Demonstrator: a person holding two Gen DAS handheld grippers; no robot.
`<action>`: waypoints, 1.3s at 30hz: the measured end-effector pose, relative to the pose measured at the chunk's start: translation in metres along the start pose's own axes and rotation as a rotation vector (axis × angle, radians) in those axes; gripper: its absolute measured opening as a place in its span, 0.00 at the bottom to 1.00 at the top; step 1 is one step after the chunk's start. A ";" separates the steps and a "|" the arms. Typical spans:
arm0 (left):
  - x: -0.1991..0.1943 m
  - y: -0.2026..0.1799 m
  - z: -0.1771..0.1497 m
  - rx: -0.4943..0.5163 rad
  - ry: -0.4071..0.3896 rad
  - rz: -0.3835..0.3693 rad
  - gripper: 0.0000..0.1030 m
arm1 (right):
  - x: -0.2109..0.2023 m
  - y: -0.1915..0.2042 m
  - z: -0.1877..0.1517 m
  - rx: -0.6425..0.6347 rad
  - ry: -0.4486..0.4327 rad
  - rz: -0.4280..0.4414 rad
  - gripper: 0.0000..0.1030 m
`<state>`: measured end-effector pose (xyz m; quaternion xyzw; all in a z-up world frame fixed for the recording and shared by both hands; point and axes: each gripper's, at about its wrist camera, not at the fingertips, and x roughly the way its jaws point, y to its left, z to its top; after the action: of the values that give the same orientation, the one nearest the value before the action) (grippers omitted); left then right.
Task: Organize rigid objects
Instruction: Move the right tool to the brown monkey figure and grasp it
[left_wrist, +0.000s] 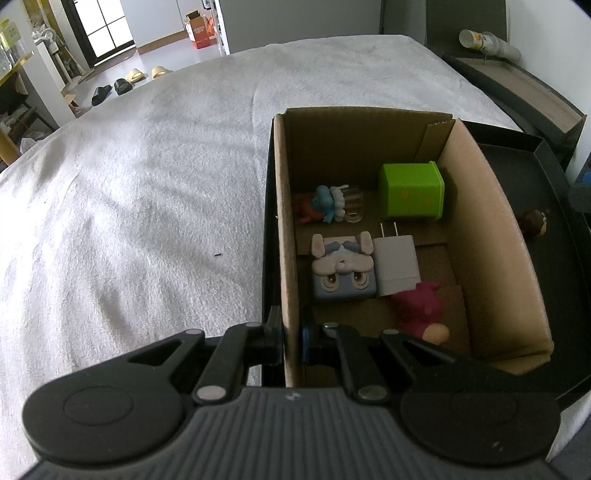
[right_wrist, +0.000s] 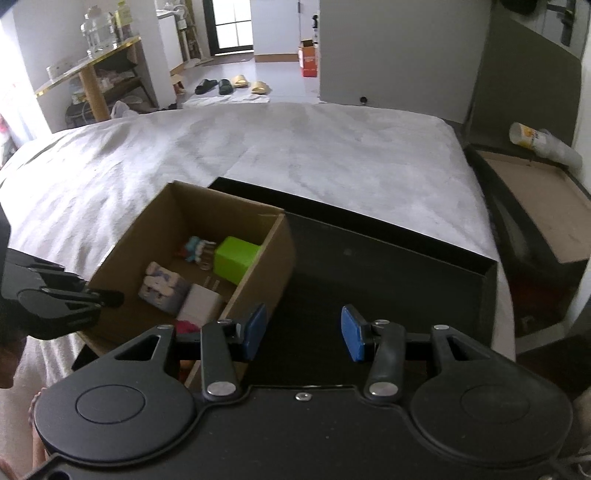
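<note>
Two claws work over a cardboard box (left_wrist: 491, 236) that stands in a shallow black tray (right_wrist: 388, 266) on a bed with a white blanket (left_wrist: 129, 206). The left claw (left_wrist: 291, 339), at the bottom of its own view, is pinched tight on the box's near left wall. The right claw (right_wrist: 303, 332) stands partly open over the bare tray floor, its blue pads (right_wrist: 352, 334) apart with nothing between them.

Inside the box, toward its far wall, lie a green cube (left_wrist: 412, 194) and a small blue figure (left_wrist: 327, 203). Nearer are a block with a rabbit face (left_wrist: 343, 271), a white plug charger (left_wrist: 397, 264) touching its right side, and a pink toy (left_wrist: 419, 310) at the near end. A small brown figure (left_wrist: 533, 223) lies in the tray at the right edge of the left view.

No writing in either view is sharp enough to read.
</note>
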<state>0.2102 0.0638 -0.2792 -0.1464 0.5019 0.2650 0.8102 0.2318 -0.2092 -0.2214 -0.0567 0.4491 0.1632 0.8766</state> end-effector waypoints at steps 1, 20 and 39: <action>0.000 0.000 0.000 0.000 0.000 0.000 0.08 | 0.001 -0.003 -0.001 0.004 0.003 -0.002 0.44; 0.000 0.000 -0.001 -0.010 0.000 0.004 0.08 | 0.012 -0.039 -0.022 0.021 0.053 -0.029 0.56; 0.002 0.003 -0.001 -0.050 0.005 0.003 0.08 | 0.082 -0.072 -0.041 0.159 0.167 -0.042 0.81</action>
<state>0.2084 0.0668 -0.2813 -0.1667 0.4972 0.2784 0.8047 0.2691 -0.2672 -0.3146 -0.0095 0.5309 0.1033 0.8411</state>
